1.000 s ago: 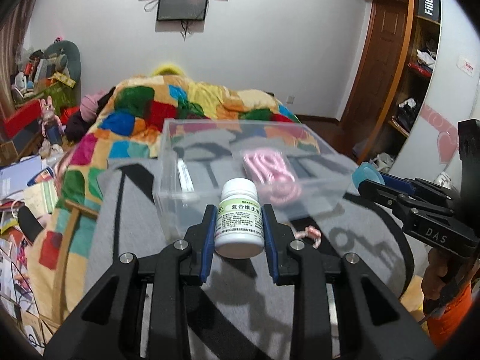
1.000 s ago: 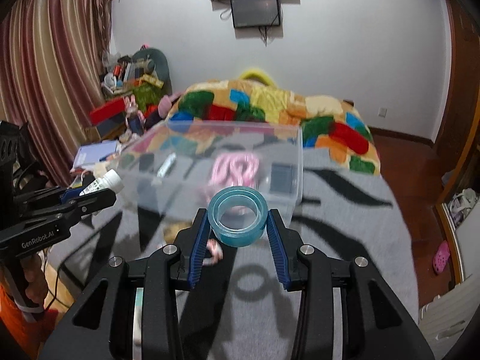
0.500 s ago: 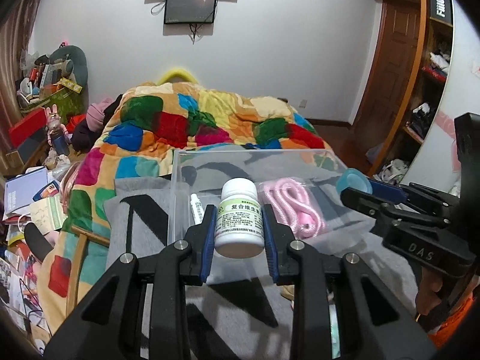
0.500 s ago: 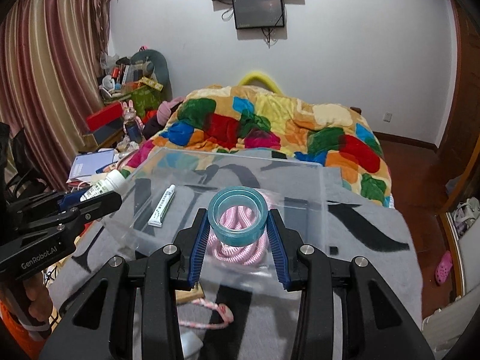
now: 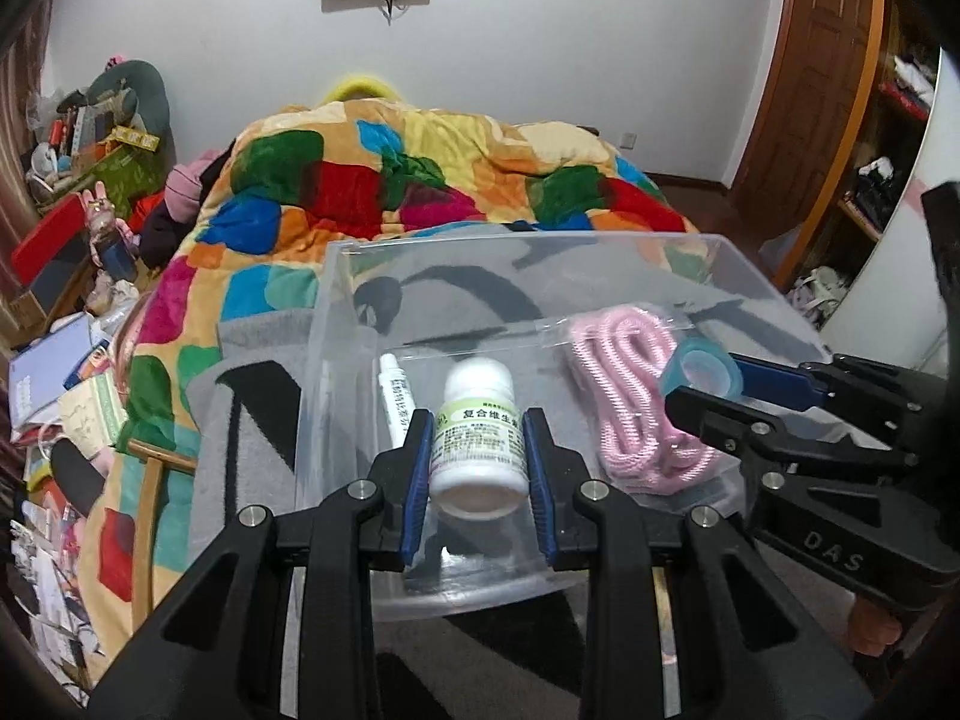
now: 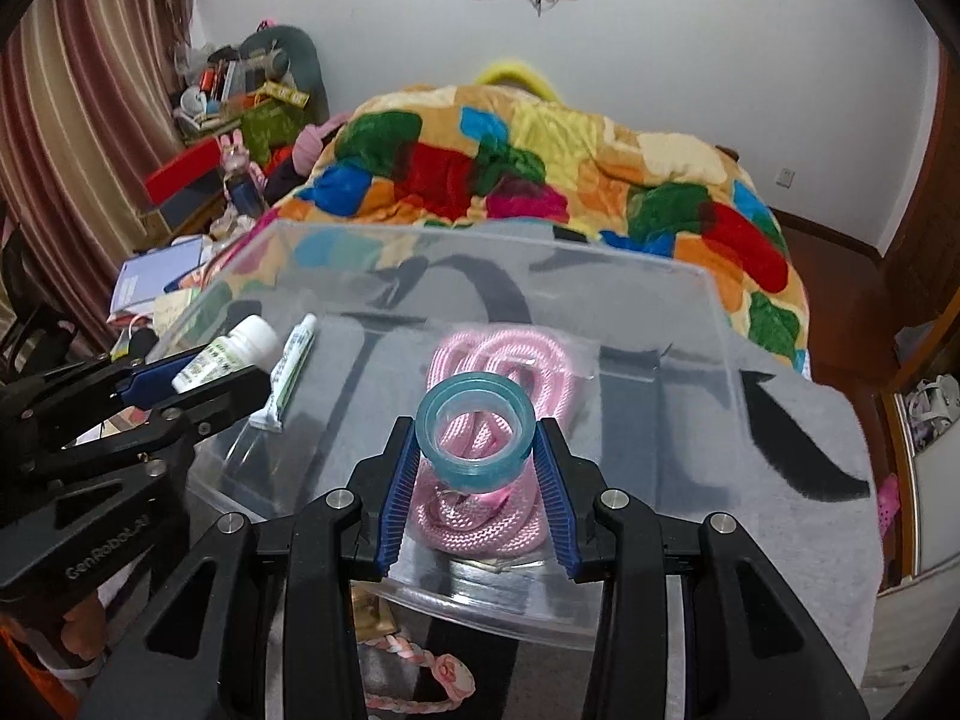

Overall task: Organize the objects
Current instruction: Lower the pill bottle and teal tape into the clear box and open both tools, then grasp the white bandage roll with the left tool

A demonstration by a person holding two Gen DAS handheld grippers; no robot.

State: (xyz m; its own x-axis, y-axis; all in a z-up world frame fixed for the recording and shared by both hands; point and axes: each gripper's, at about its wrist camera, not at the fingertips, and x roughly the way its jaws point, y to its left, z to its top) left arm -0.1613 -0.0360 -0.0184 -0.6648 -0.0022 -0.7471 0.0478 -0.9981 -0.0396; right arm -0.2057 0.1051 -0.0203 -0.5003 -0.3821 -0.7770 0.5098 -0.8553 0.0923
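Observation:
My left gripper (image 5: 477, 468) is shut on a white pill bottle (image 5: 477, 438) with a green label, held above the near part of a clear plastic bin (image 5: 336, 324). My right gripper (image 6: 477, 450) is shut on a teal tape roll (image 6: 477, 423), held over the same bin (image 6: 714, 324). In the bin lie a coiled pink rope (image 6: 480, 516) and a small white tube (image 6: 291, 372). The rope (image 5: 630, 396) and tube (image 5: 393, 396) also show in the left wrist view, where the right gripper (image 5: 714, 384) enters from the right. The left gripper (image 6: 204, 375) enters the right wrist view from the left.
The bin rests on a grey and black blanket (image 6: 798, 444) on a bed with a patchwork quilt (image 5: 420, 180). A pink braided cord (image 6: 420, 666) lies on the blanket in front of the bin. Clutter (image 5: 54, 372) fills the floor to the left.
Both grippers have moved forward and over the bin with their objects still held. The bin's contents now sit directly below the fingers.

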